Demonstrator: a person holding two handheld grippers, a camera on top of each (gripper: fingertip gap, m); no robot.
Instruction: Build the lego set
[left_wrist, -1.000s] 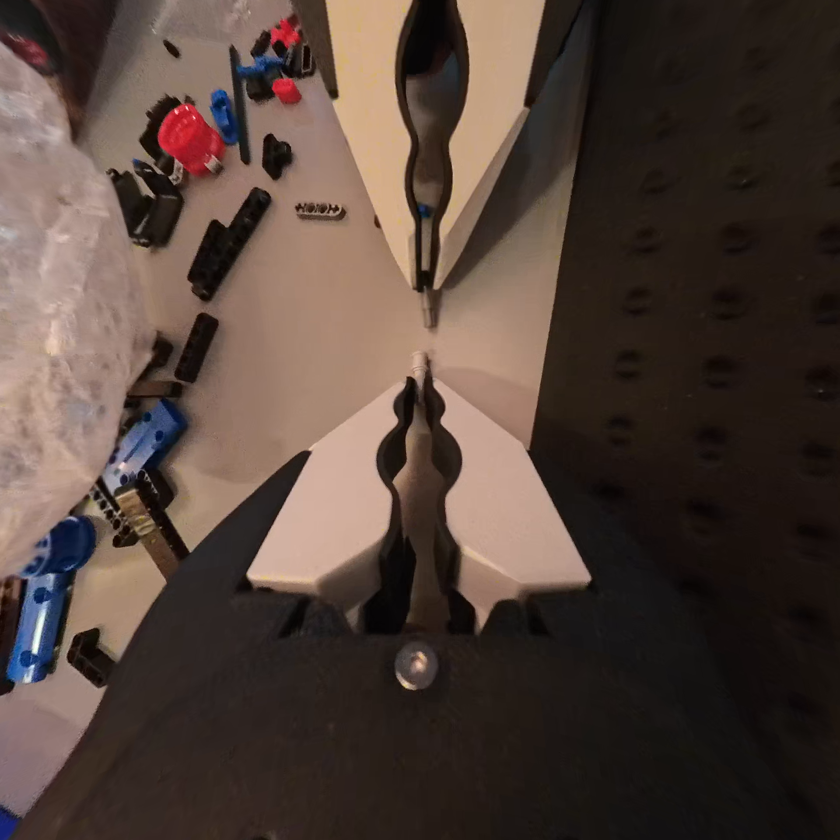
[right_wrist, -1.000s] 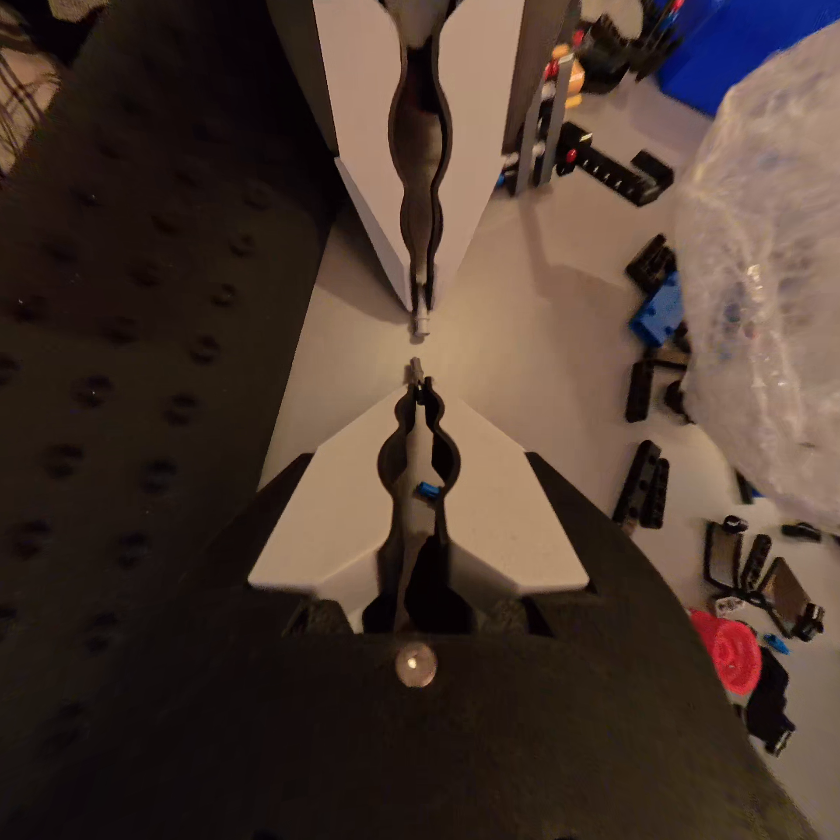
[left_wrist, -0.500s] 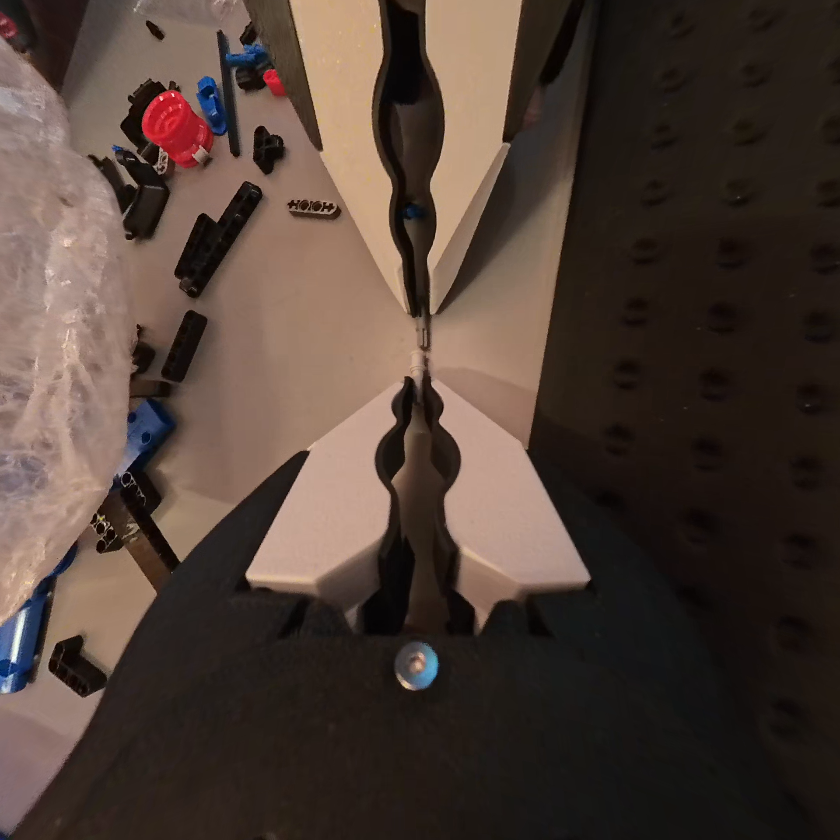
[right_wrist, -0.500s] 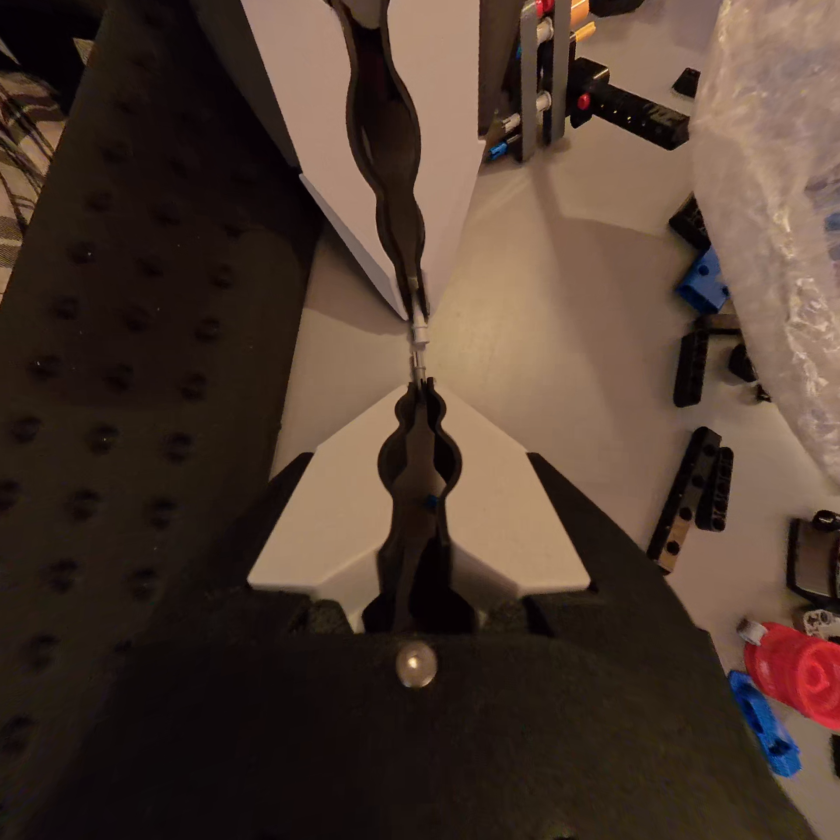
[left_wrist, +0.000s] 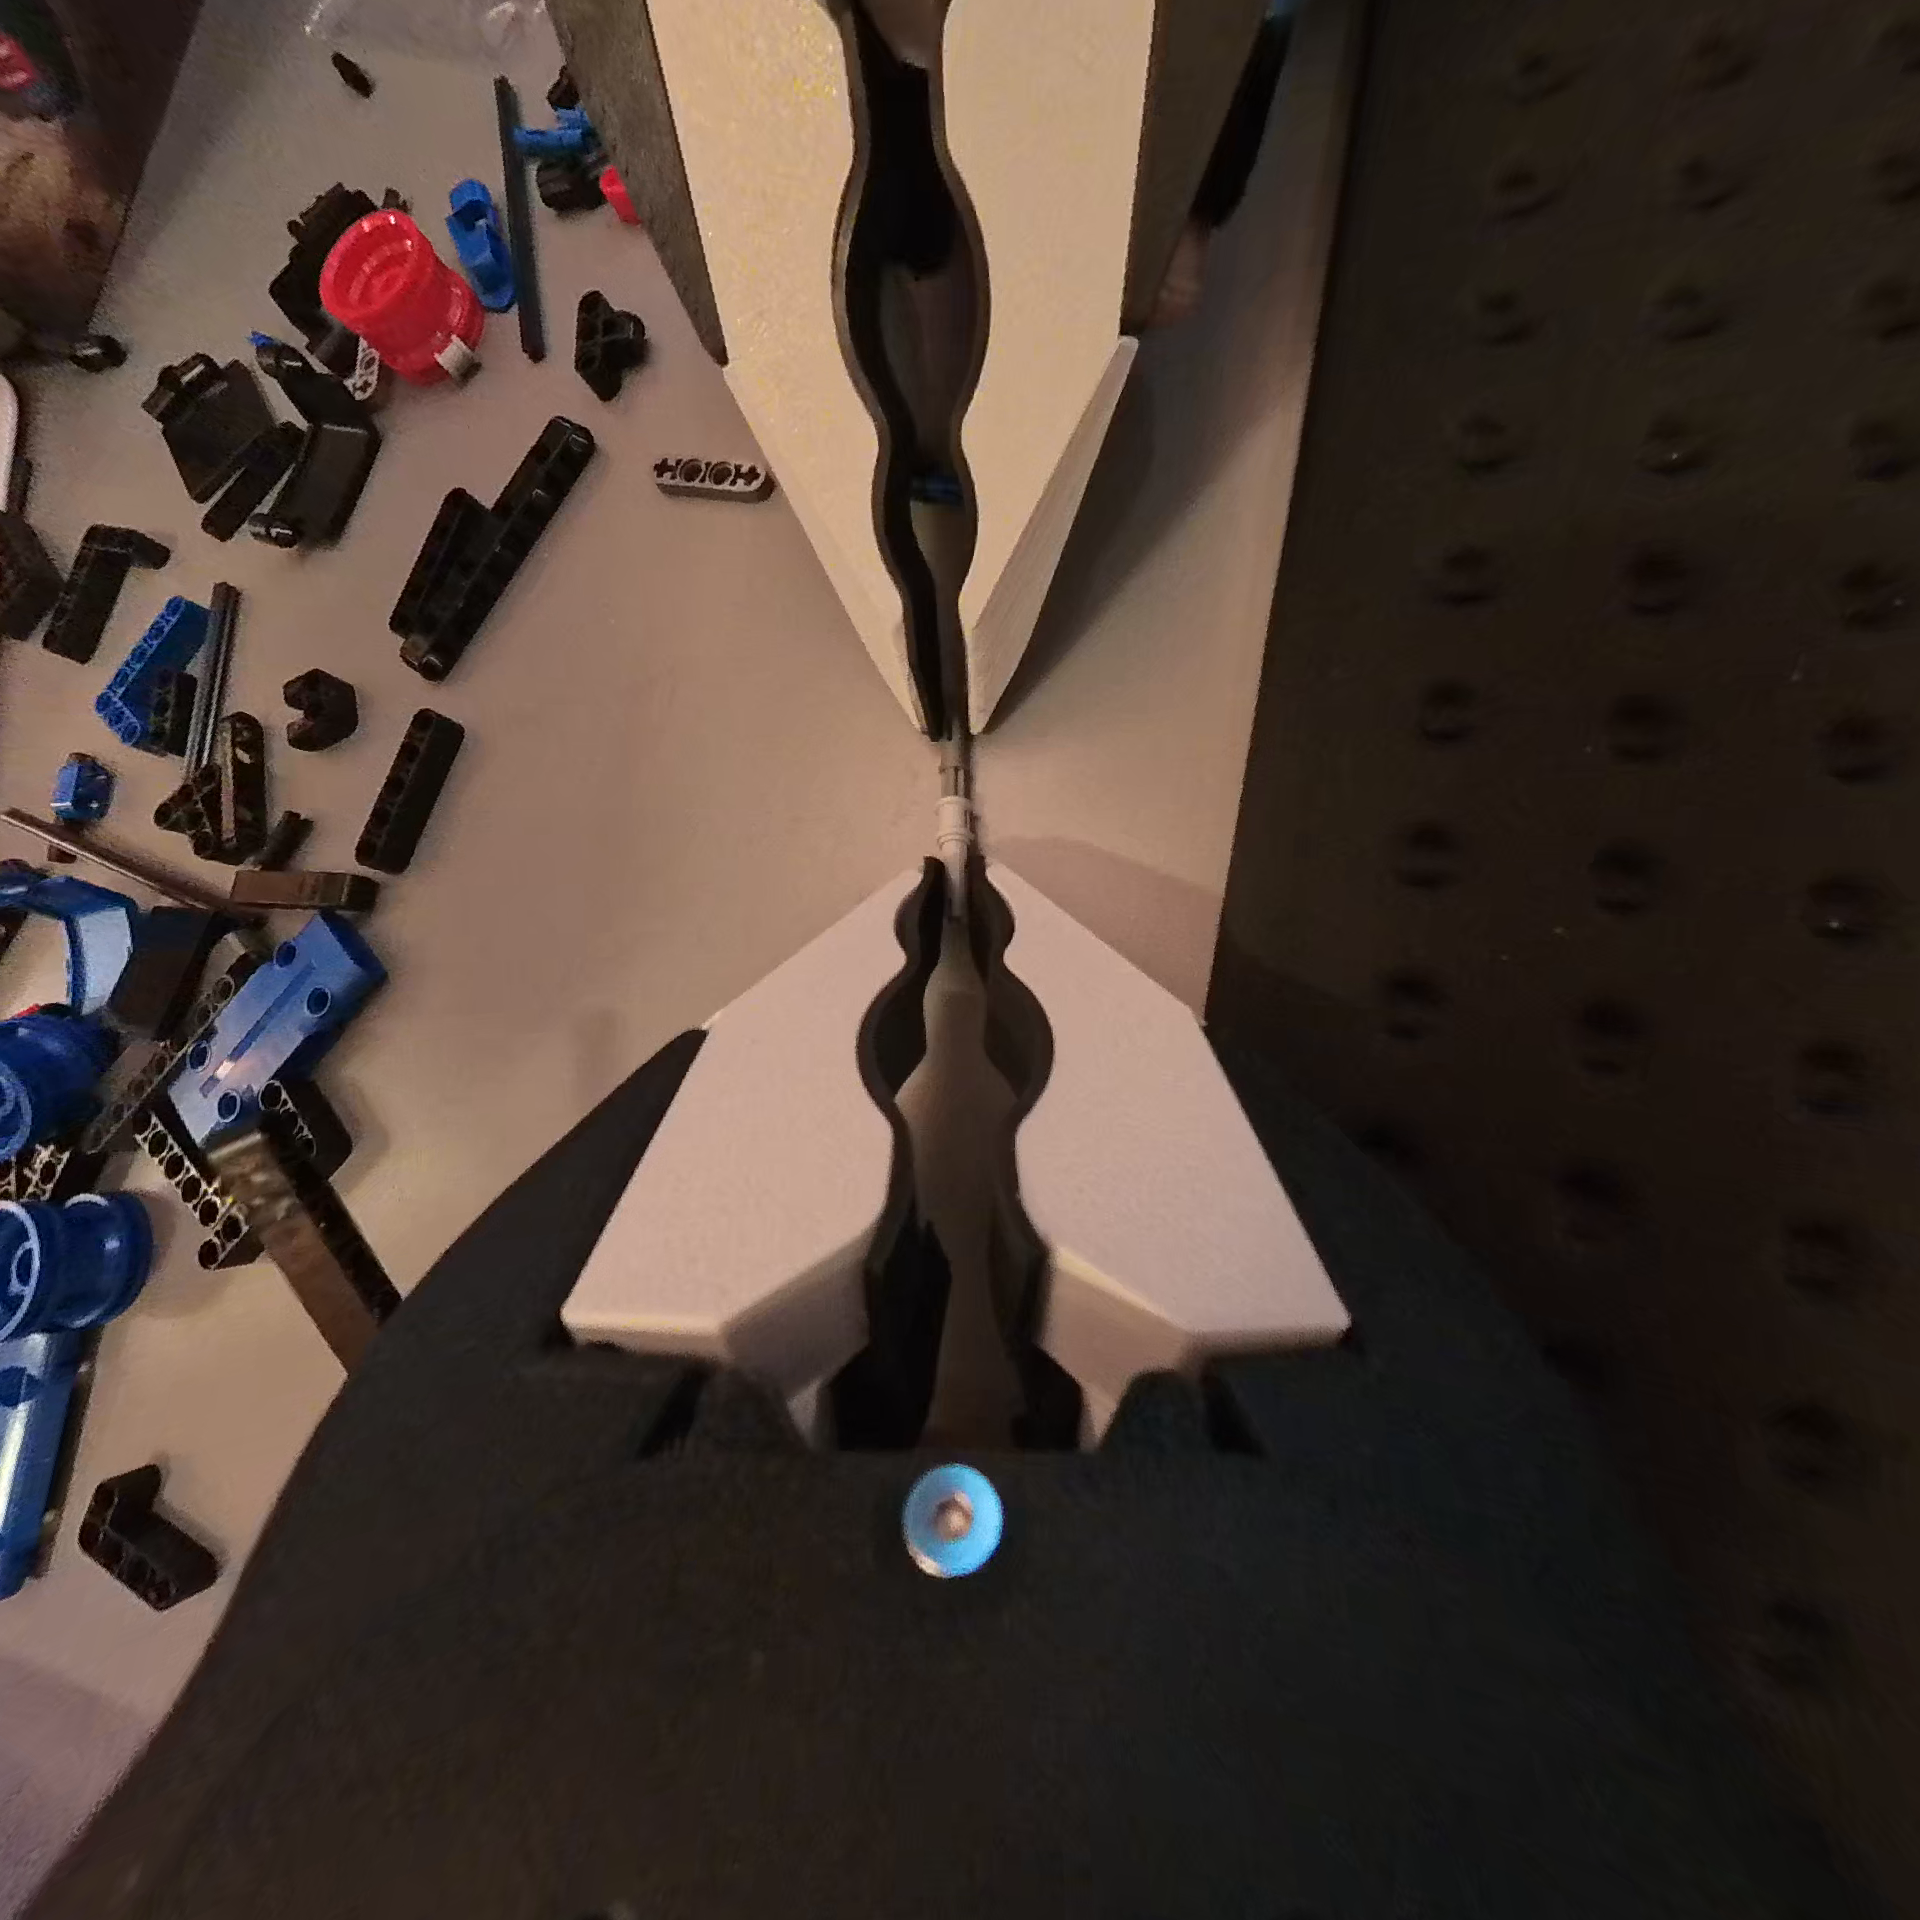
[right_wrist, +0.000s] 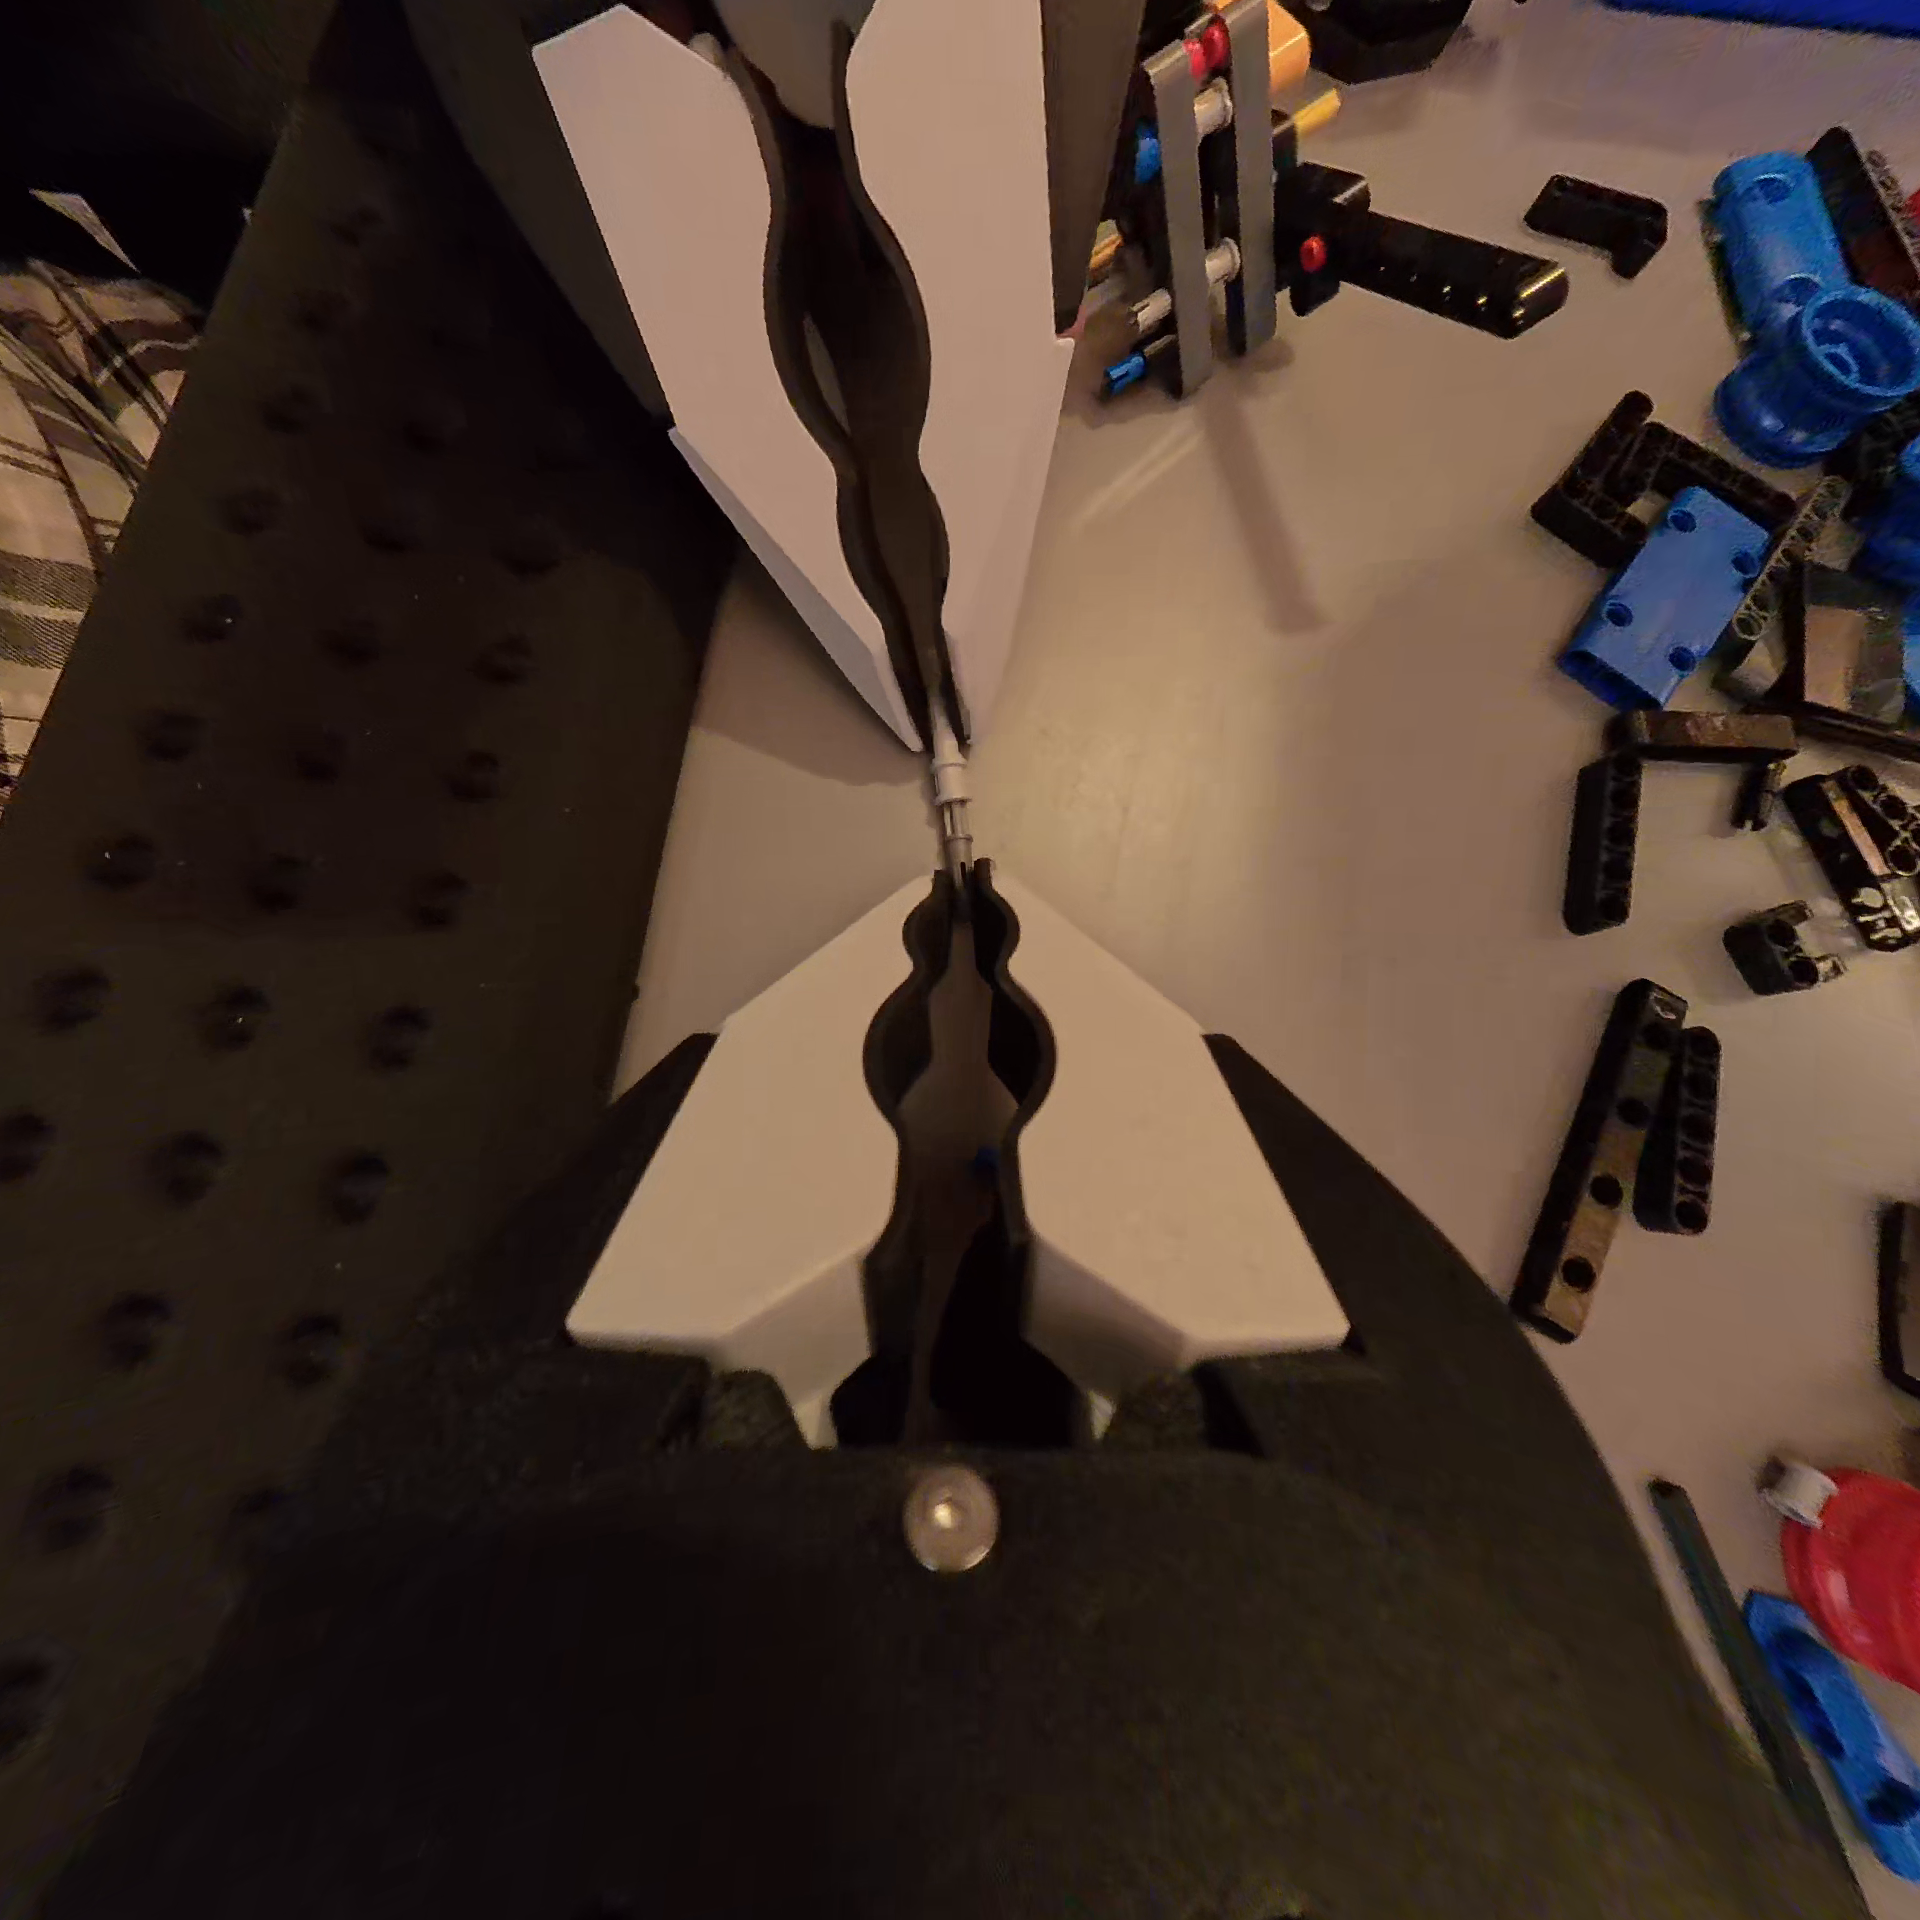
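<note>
We've got both grippers nose to nose right now. Our left gripper (left_wrist: 954, 883) is clamped on a small light grey pin (left_wrist: 952, 831), and the right gripper (right_wrist: 958, 871) is pinched down on a darker grey pin (right_wrist: 954, 826); the two pins meet tip to tip over the bare grey table (left_wrist: 727, 727).

Biggest worry: they're tiny and only held by the very fingertips, so if we push even slightly off-axis one could twist or pop out and drop. Loose black beams (left_wrist: 488, 551) and the red wheel (left_wrist: 400, 296) sit off around 10 o'clock in the left view, well clear.
</note>
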